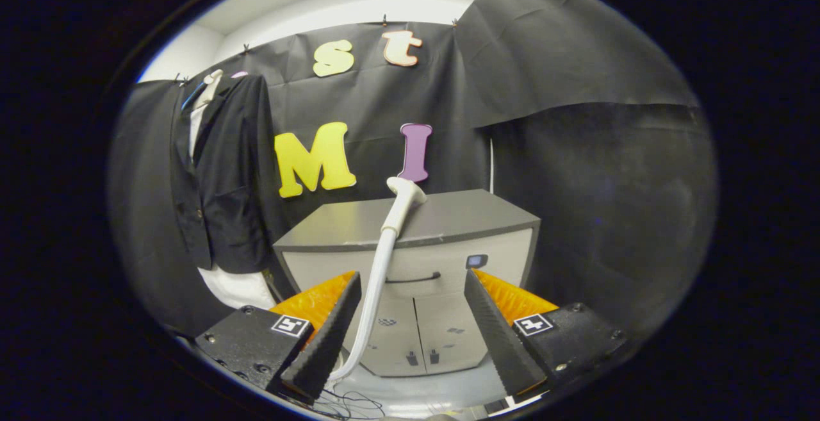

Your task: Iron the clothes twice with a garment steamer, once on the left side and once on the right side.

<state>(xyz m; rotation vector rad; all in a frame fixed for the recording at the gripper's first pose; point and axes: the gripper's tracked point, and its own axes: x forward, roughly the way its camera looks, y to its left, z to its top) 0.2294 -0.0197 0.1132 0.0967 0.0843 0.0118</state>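
Garment steamer [402, 200]: centre frame, head resting on cabinet [474, 216] top, within reach, hose trailing down. Jacket [224, 177]: upper left, hung for steaming. Gripper [410, 325]: fingers apart, empty, steamer beyond them.

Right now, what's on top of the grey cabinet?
The white steamer head rests on the grey cabinet, its hose hanging down the front between the open gripper fingers.

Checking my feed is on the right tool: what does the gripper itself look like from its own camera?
The gripper has two wedge-shaped fingers with ribbed inner faces, standing apart. Each is backed by a textured orange piece on a black block with visible screws, and each block carries a small square black-and-white marker.
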